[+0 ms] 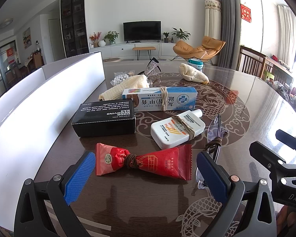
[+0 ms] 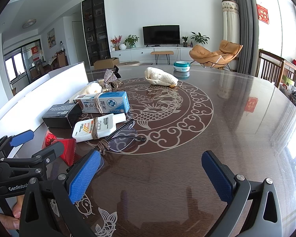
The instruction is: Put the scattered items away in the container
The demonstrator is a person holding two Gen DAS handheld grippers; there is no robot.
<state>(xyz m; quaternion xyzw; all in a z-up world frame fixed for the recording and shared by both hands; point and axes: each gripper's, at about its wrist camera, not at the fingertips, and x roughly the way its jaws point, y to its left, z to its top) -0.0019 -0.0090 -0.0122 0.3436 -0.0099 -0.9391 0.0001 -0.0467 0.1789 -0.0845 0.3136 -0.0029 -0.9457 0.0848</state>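
Note:
My left gripper is open, its blue pads flanking a red sachet tied with a brown band; the pads stand apart from it. Behind the sachet lie a black soap box, a white sunscreen bottle, a blue-white cream box and folded glasses. The white container runs along the left. My right gripper is open over bare table, with the glasses just beyond its left pad. The left gripper's body shows at the right wrist view's left edge.
Farther back lie two cream knitted pouches, a bag of white beads, a glittery bow clip and a teal-lidded jar. The dark glossy table has wooden chairs at its right side.

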